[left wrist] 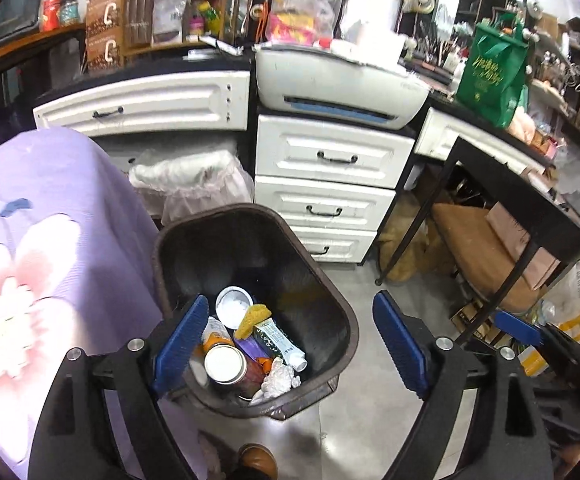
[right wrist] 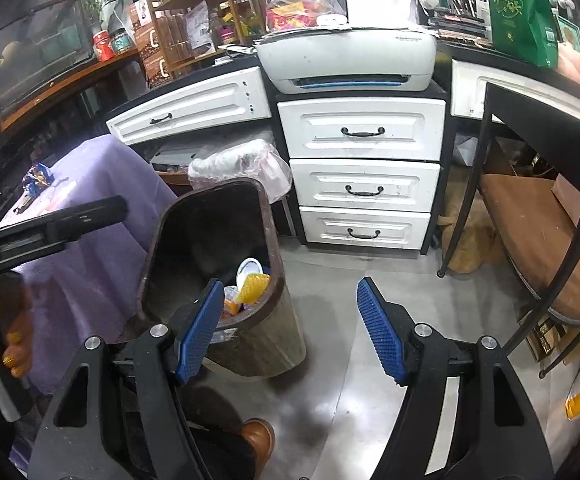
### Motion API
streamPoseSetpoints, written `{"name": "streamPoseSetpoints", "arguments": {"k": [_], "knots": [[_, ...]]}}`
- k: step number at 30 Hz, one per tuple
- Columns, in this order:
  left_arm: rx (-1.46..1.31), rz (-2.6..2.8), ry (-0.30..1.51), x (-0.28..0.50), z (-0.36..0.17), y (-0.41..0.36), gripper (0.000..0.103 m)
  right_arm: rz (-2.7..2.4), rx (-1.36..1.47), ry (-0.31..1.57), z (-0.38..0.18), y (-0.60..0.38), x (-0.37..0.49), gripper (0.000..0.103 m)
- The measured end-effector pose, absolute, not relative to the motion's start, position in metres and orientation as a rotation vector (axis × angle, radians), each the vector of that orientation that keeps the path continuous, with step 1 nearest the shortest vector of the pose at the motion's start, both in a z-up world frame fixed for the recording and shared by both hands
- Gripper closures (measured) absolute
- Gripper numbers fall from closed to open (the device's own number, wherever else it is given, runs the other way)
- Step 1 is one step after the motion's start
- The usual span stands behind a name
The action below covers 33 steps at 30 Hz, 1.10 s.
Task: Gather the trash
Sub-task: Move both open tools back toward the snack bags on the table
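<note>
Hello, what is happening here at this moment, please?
A person is collecting trash with two handheld grippers. Both the left gripper and the right gripper are open and hold nothing, above a dark trash bin. The bin already contains a can, a tube, a yellow sponge and crumpled paper.

The right gripper was held wide apart and empty above the grey floor. Just left of it a dark bin was seen, with a yellow sponge and a white lid inside. A purple cloth was draped beside the bin, and white drawers stood behind.
</note>
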State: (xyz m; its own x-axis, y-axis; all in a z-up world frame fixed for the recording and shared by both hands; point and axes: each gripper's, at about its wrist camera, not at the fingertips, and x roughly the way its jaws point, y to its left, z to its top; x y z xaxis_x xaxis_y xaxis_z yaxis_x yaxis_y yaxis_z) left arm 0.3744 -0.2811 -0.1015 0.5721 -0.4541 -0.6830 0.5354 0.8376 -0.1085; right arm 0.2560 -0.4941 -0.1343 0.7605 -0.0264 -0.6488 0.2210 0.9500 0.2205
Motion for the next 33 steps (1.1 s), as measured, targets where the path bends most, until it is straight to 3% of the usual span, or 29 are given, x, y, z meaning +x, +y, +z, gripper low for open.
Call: {"name": "streamPoseSetpoints", "arguments": {"k": [14,33], "knots": [[0.112,-0.487,0.652,0.347,-0.039,-0.203,0.007,0.052,0.167,0.635,-0.088,-0.419,0.283,0.028],[0.103,-0.289,0.544,0.388,0.014,-0.093,0.006,0.282,0.062,0.583,-0.039,-0.313,0.318,0.025]]}}
